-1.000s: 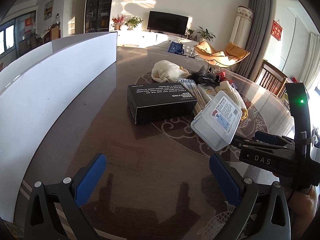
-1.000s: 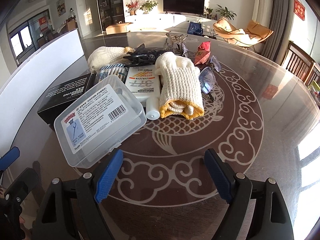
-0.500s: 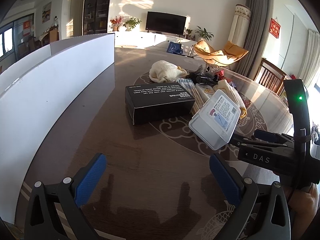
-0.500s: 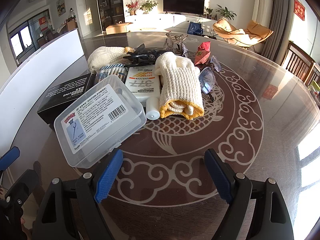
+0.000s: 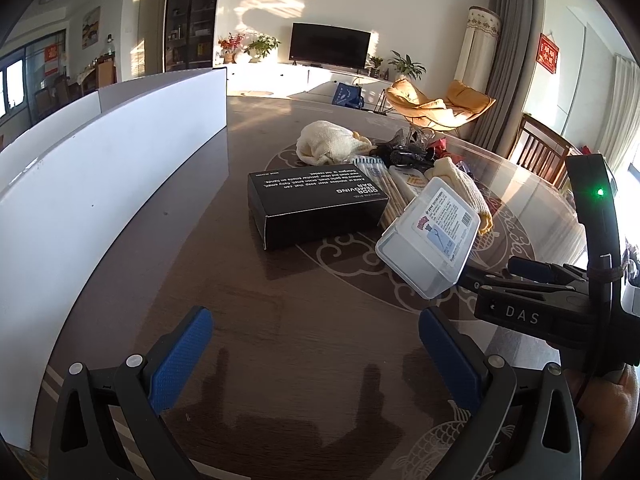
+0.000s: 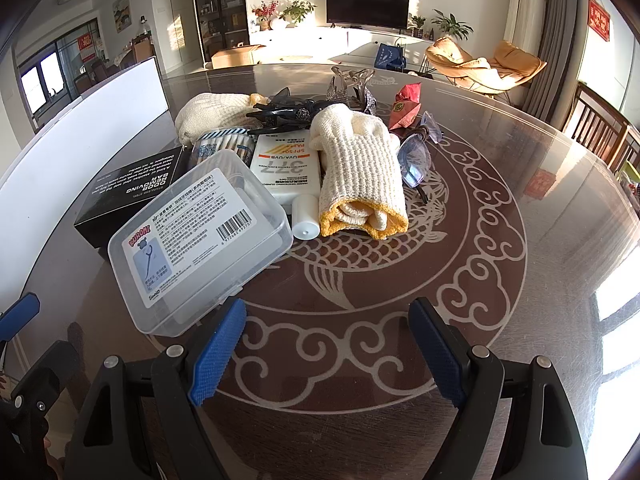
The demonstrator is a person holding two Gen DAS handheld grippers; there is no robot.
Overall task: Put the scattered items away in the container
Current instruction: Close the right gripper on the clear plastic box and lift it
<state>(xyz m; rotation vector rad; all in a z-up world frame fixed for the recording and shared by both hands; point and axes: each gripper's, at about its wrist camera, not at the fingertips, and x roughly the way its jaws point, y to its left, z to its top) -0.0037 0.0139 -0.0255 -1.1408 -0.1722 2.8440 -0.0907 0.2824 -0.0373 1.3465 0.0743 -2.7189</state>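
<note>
Scattered items lie bunched on the far half of the tabletop: a black box, a clear plastic case tilted with its far edge propped on the pile, a white sunscreen tube, a folded knit glove, a dark hair clip, glasses and a red packet. The container seems to be the white-walled bin at the left, though its inside is hidden.

Both claws hover apart from the pile with nothing between their pads. The right claw stands wide open, its left pad just beside the near corner of the case. The left claw is equally wide, over bare wood.

Risk, as I judge it: the case is smooth and sits aslant, so a pinch on that corner alone could make it skid or pivot off the pile and nudge the tube. The glove could unfold if caught by one layer.

The left wrist view shows the bin wall at length and the right claw's body side-on; the right wrist view alone shows the glasses, packet and clip clearly.
</note>
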